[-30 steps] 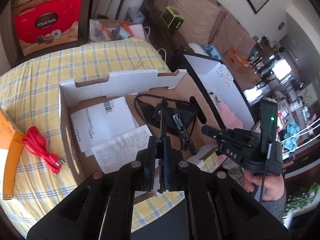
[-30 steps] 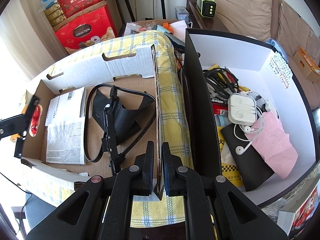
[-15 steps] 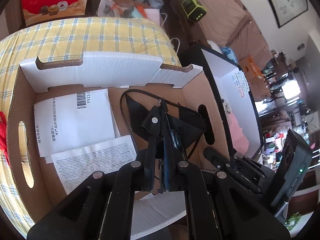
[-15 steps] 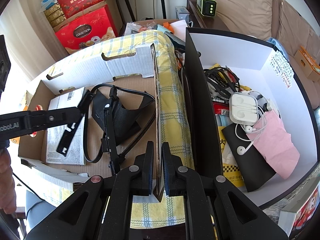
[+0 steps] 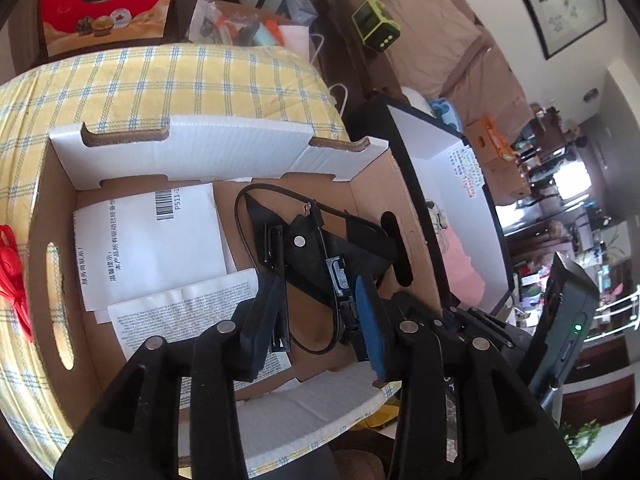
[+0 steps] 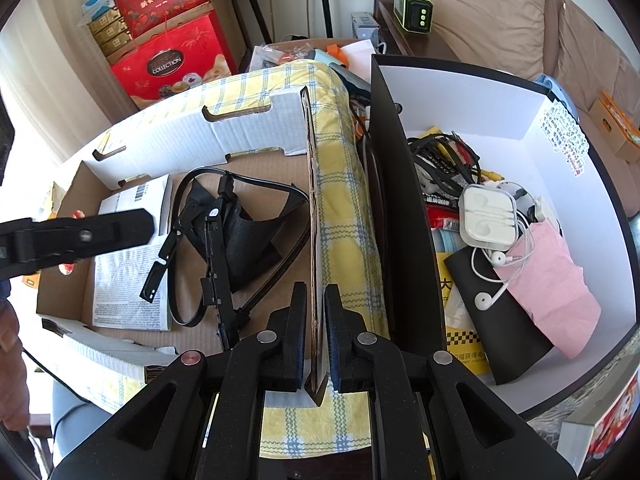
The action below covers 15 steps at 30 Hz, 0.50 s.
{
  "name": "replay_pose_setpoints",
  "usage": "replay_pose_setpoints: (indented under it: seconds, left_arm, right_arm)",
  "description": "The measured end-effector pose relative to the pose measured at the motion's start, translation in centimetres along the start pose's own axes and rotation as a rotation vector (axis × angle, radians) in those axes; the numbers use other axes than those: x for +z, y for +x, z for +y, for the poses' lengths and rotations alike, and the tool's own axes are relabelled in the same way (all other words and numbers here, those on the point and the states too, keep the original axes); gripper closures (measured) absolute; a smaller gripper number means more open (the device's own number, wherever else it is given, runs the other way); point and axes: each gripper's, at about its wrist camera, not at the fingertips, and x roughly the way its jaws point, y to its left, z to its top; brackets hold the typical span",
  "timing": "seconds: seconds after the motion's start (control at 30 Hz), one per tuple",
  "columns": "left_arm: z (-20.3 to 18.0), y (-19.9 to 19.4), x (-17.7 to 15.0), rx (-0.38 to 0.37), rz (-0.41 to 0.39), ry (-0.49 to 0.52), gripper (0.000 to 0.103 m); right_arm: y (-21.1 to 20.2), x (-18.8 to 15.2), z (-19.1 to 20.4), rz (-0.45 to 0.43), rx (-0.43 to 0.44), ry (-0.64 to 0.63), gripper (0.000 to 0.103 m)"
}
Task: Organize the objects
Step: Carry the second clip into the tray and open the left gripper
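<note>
In your left wrist view, the left gripper (image 5: 320,312) hangs over the brown cardboard box (image 5: 56,184); its jaws have just been opening, and the black strapped harness with clips (image 5: 320,248) lies loose between them on the box floor, beside white printed sheets (image 5: 152,236).

In your right wrist view, the right gripper (image 6: 316,336) has its jaws clamped on the box's side wall, the harness (image 6: 240,236) inside to its left.
</note>
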Motion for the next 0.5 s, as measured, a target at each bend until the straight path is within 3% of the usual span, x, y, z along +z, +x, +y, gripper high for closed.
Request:
replay_pose_setpoints:
  seconds: [0.1,0.23,0.33,0.5]
  left_arm:
    - [0.3,-2.0,0.2,-0.004,-0.016,0.019,0.063]
    - [1.2,-5.1,0.1,0.030,-0.061,0.051,0.048]
    - [2.6,-7.3,-0.1,0.064,-0.099,0.052,0.044]
    - [5.9,-10.0,-0.2,0.136,-0.146,0.022,0.024]
  right_arm:
    - [0.0,0.0,0.0,0.001,0.000,0.000,0.095]
    - [0.1,0.0,0.1,0.000,-0.002,-0.002,0.095]
    - [0.1,0.0,0.1,-0.001,-0.002,-0.004,0.095]
    - [0.1,0.0,0.1,0.000,-0.003,-0.005,0.094]
